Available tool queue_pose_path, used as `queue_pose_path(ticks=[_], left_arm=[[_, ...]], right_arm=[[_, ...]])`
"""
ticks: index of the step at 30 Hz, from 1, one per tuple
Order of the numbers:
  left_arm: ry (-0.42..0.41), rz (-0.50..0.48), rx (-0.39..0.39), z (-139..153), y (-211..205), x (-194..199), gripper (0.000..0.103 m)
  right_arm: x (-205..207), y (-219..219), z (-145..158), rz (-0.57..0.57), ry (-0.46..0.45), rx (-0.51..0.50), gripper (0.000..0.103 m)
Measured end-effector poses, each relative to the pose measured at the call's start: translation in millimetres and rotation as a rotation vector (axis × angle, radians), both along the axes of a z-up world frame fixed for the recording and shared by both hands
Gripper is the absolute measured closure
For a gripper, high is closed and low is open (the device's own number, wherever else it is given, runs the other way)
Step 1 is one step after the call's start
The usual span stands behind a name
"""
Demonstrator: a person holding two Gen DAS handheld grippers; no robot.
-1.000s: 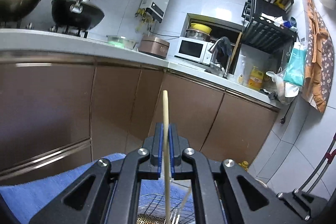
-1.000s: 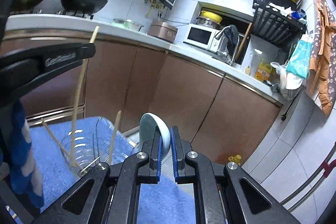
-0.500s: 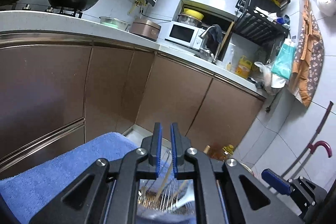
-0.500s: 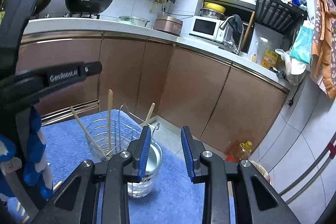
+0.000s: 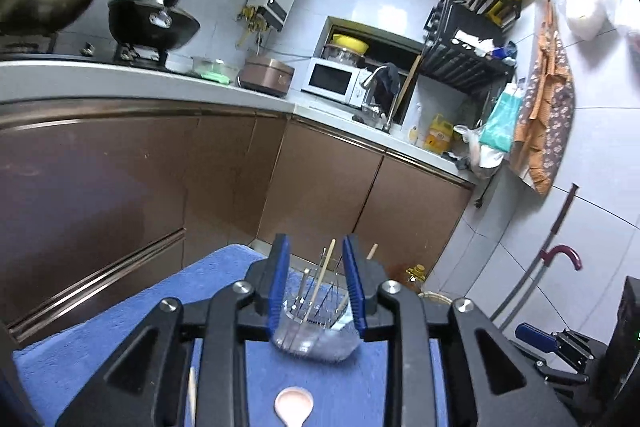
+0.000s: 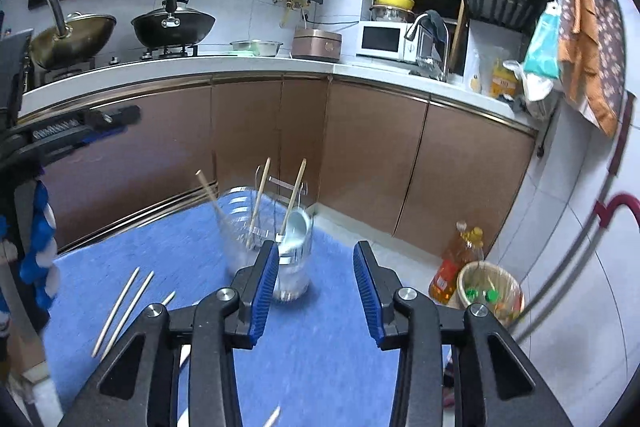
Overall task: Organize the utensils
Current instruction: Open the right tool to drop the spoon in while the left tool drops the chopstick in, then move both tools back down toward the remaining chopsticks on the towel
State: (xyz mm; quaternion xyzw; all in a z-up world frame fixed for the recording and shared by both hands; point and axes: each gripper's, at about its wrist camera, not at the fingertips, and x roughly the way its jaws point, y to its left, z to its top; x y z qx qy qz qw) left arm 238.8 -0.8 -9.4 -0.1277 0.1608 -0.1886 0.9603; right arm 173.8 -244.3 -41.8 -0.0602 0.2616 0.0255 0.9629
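Wire utensil holder (image 6: 260,223) is sitting mid-frame on the blue towel (image 6: 332,339), w/ chopsticks and a white spoon (image 6: 296,227) inside. Loose chopsticks (image 6: 124,303) are lying lower left: light, stiff, prone to roll, so pinch mid-shaft. Left gripper (image 5: 316,287) and right gripper (image 6: 316,291) are both gaping wide, holding nothing. 1 s ago, left was clamping a chopstick and right the spoon; both are now in the holder.

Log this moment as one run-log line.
left gripper: open, empty | right gripper: open, empty | chopsticks: loose on blue towel | spoon: in holder
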Motion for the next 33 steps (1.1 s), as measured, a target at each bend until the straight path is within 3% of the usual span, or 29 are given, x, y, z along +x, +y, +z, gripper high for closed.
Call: queue_pose_path(ticks=[6, 14, 24, 33], left_arm=[[0.003, -0.011, 0.072, 11, 26, -58, 0.072], [0.091, -0.033, 0.105, 2, 53, -106, 0.071], [0.225, -0.028, 0.115, -48, 73, -131, 0.071], [0.333, -0.172, 0.134, -97, 44, -136, 0.071]], right_arm=[[-56, -13, 5, -0.005, 0.033, 0.111, 0.067], [-103, -16, 7, 0.03, 0.052, 0.223, 0.067], [-119, -10, -24, 0.05, 0.158, 0.275, 0.067], [-109, -5, -53, 0.05, 0.257, 0.268, 0.067]])
